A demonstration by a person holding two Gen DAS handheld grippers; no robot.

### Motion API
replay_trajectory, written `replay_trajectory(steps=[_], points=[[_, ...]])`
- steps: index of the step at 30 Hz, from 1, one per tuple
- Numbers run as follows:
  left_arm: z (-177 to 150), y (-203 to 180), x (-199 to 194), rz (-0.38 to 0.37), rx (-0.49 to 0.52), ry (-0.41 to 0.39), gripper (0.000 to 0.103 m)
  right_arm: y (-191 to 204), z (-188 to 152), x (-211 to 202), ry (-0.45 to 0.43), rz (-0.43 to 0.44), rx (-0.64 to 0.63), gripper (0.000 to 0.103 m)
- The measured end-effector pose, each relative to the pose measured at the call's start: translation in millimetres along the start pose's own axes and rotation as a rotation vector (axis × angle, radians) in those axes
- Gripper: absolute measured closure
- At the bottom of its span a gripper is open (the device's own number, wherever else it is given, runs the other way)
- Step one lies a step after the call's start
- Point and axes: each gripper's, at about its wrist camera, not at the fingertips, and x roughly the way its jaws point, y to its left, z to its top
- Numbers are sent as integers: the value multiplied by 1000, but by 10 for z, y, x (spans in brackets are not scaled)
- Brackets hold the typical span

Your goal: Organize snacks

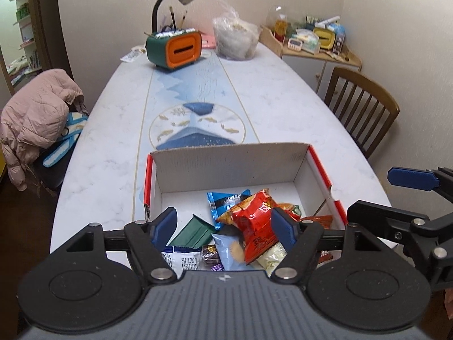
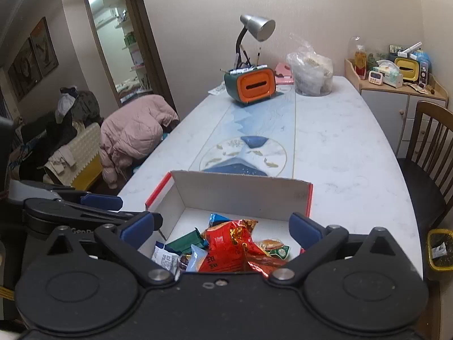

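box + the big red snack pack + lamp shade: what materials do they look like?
Box: seems corrugated cardboard; raw brown torn top edge, matte white inside, red-and-white print outside.
Red snack pack: likely plastic or foil film; glossy, crinkled, with sharp glare spots.
Lamp shade: looks like metal, brushed silver sheen, though painted plastic is possible.

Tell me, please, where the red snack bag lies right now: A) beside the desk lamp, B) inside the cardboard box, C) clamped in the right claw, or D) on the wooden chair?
B: the red snack bag rests among other packets inside the cardboard box, with both claws open above it.
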Motion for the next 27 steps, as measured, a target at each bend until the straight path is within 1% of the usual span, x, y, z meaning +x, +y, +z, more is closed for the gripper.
replay_trajectory(steps=[1,3,7,9,15,27], points=[[-9,-7,-33,3,-1,-10,27,-4,-12,-26,-8,-3,3,0],[-25,-18,-84,4,-4,-22,16,-15,-32,-62,-21,-8,12,1],[-54,-31,-153,3,-19,-34,11,-32,-86,-104,-26,-11,32,0],[-71,-28,-178,0,-31,-37,5,-37,-111,-120,-29,-12,38,0],[-145,-61,-246,-4,-44,-41,5,-58,-180,-194,-45,-15,62,0],[-239,-142,-316,4,-49,-43,5,-15,-241,-254,-34,-10,62,0]])
